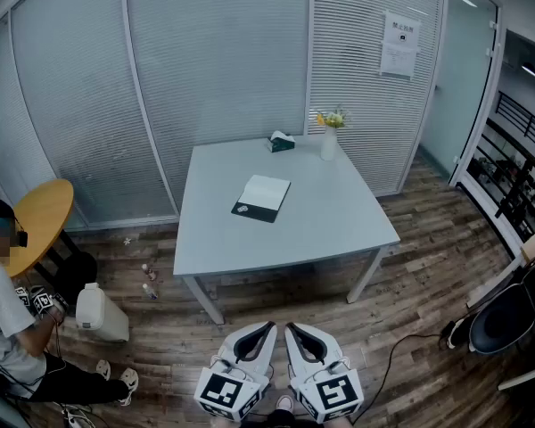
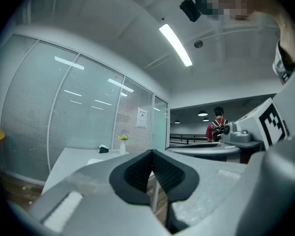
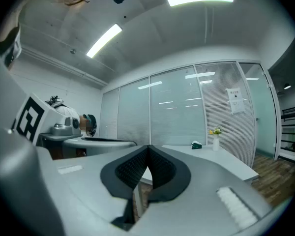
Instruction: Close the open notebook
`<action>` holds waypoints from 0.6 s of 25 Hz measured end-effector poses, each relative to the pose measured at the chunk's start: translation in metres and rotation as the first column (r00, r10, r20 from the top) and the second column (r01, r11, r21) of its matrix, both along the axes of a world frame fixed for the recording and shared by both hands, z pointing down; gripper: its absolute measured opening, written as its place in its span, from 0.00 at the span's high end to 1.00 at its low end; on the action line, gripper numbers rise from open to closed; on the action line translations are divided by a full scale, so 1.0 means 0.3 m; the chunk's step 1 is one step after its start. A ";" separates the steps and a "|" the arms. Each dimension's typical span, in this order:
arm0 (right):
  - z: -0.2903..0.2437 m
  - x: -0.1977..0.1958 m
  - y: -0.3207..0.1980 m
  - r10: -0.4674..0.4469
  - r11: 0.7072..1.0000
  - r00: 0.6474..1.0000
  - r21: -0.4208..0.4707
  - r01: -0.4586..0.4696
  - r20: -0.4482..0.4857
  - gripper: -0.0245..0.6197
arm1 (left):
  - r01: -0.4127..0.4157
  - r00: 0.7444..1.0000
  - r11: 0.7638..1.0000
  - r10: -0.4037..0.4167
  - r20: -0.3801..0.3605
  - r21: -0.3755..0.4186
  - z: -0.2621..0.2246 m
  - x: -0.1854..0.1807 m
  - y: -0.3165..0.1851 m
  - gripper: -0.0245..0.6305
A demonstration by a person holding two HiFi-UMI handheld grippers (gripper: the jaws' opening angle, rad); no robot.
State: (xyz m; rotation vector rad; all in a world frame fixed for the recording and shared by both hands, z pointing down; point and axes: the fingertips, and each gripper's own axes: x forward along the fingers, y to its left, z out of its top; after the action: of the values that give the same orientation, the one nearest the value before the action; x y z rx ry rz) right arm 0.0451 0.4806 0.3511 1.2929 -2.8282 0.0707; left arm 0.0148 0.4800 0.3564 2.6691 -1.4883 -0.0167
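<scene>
Grey table [image 1: 334, 217] bearing an open notebook [image 1: 261, 197] stands on wooden floor [image 1: 419, 297].

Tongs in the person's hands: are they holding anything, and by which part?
Nothing is held. The left tongs and right tongs are both shut and empty; the notebook lies open on the table, untouched.

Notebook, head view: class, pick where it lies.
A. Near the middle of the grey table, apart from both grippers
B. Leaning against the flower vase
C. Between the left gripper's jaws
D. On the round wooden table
A: the notebook lies flat near the middle of the grey table, while the left gripper and right gripper are shut, empty and well short of the table.
</scene>
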 end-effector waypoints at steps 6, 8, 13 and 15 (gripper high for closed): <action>0.020 0.083 -0.059 0.019 1.000 0.999 0.000 -0.019 0.028 0.96 | 0.006 1.000 1.000 -0.006 -0.019 0.006 0.023 0.051 -0.046 0.96; 0.036 0.098 -0.076 0.019 1.000 1.000 -0.010 -0.019 0.023 0.96 | 0.002 1.000 1.000 -0.002 -0.023 -0.005 0.036 0.063 -0.059 0.96; 0.060 0.095 -0.109 0.005 1.000 1.000 -0.029 -0.004 0.017 0.92 | 0.012 0.999 1.000 -0.013 -0.030 -0.021 0.048 0.060 -0.088 0.96; 0.065 0.092 -0.131 0.002 0.999 1.000 -0.036 -0.001 0.018 0.92 | 0.018 0.999 0.999 -0.019 -0.031 -0.028 0.057 0.055 -0.109 0.95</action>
State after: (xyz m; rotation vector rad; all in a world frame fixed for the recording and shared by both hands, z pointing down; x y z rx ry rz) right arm 0.0727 0.4412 0.3706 1.2936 -2.8273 0.1337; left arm 0.0313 0.4473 0.3736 2.6215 -1.4931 -0.0384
